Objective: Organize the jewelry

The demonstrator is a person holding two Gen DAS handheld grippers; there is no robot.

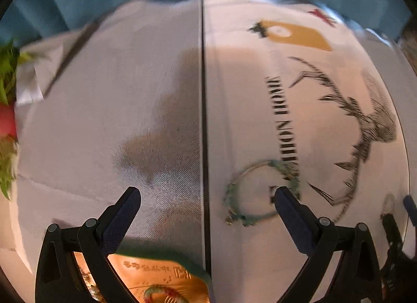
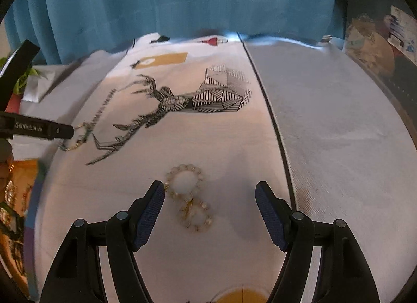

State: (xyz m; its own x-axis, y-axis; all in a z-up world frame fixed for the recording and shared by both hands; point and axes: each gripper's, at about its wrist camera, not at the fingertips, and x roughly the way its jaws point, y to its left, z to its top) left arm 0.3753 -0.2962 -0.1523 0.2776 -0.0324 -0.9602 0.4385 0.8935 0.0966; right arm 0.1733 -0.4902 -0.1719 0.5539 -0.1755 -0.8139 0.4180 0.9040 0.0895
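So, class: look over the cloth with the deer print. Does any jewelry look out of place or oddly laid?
Two bracelets lie loose on the cloth, not stored. The pearl bracelet is twisted into a figure eight between the open right gripper. The green bracelet lies flat beside the open left gripper. Nothing looks broken.

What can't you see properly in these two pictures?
- Orange box, left wrist view: cut off by the bottom edge and hidden behind the left gripper.
- Green bracelet, left wrist view: blurred, so its beads can't be told.
- Shelf items, right wrist view: too small and warped at the edge.
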